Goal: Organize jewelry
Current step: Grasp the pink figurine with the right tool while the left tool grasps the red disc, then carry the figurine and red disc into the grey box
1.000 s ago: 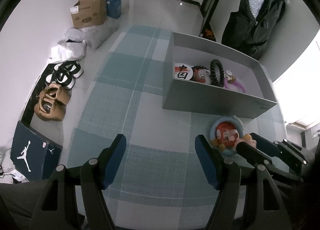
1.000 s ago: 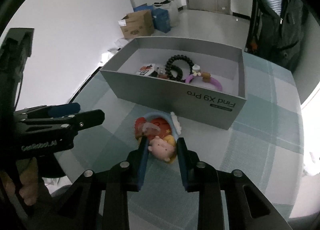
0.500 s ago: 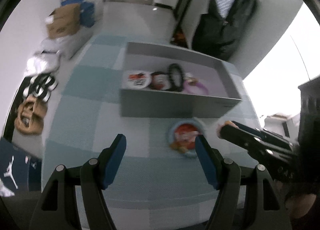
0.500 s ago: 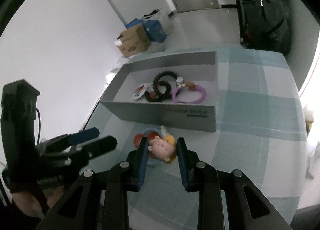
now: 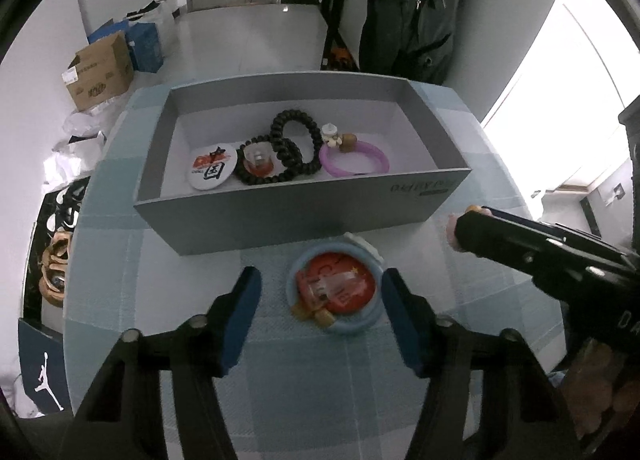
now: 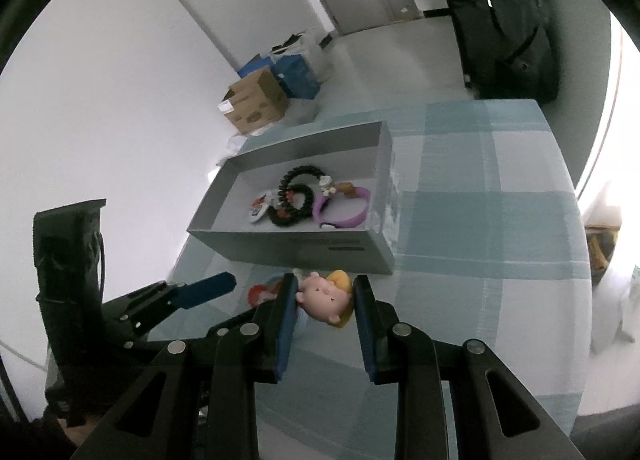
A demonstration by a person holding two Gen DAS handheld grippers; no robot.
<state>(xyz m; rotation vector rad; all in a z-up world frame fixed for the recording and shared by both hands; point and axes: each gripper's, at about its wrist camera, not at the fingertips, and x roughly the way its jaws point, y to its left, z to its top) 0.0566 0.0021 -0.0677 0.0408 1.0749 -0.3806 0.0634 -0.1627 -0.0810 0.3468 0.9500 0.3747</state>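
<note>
The right gripper [image 6: 324, 302] points down at a slant and pinches a small pink doll charm [image 6: 326, 296] above the checked table [image 6: 480, 220]. The left gripper [image 5: 320, 296] also points down, its jaws closing around a red badge in a blue ring [image 5: 334, 286], which lies on the table, pads not touching it. The grey box [image 5: 280, 216] behind holds dark bead bracelets [image 5: 294, 144], a purple bangle [image 5: 354, 160] and a round white badge [image 5: 212, 166].
</note>
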